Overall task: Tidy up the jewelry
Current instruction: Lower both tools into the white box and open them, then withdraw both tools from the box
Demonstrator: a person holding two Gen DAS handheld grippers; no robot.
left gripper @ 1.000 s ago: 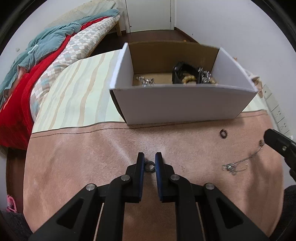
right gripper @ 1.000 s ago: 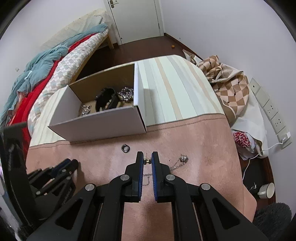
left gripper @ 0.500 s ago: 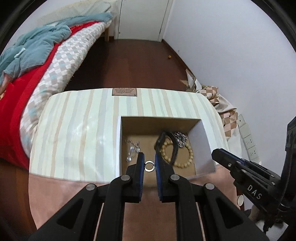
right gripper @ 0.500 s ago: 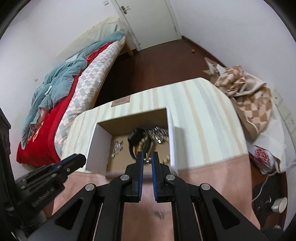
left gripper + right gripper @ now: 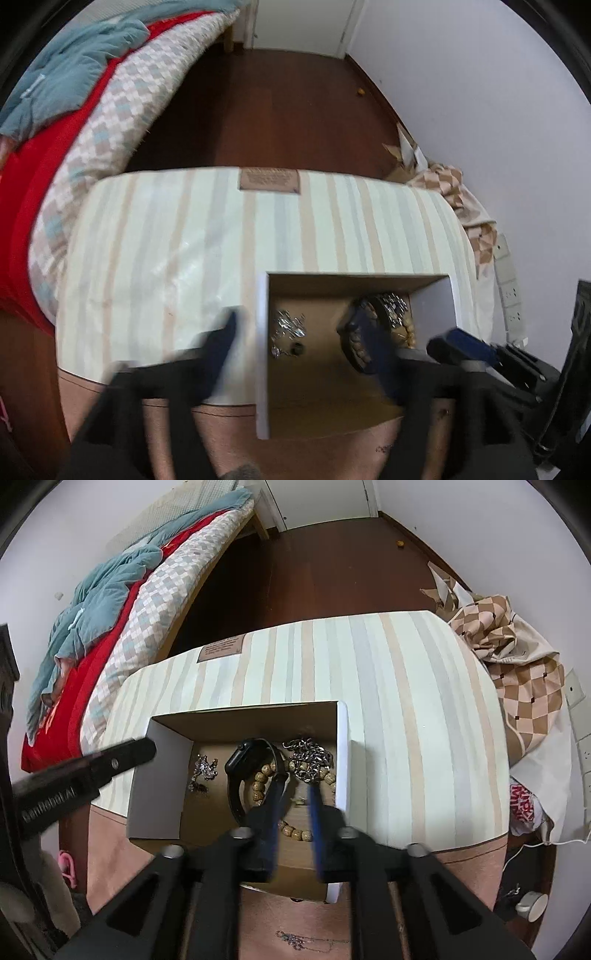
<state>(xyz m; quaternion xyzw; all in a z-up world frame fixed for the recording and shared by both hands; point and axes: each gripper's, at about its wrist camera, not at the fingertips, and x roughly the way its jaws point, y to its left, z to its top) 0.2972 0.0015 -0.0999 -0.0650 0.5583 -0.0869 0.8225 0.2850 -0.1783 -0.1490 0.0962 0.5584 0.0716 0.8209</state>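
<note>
Tongs first: left gripper (image 5: 303, 339) hung low centre over the cardboard box (image 5: 261, 332), jaws spreading wide, nothing between them. Small ring (image 5: 296, 347) lay on the box floor beside a silver cluster (image 5: 291, 323). Right gripper (image 5: 295, 794), jaws parting, nothing visibly pinched; blur hid any small piece falling. Below it sat bead bracelet (image 5: 260, 786), black watch (image 5: 240, 764), chain (image 5: 308, 758). Step judged: dropping pieces into the box. Thin necklace (image 5: 295, 939) remained on the pink cloth (image 5: 461, 864), bottom of frame. Next move likely calls for retreating there and pinching fine links carefully.
</note>
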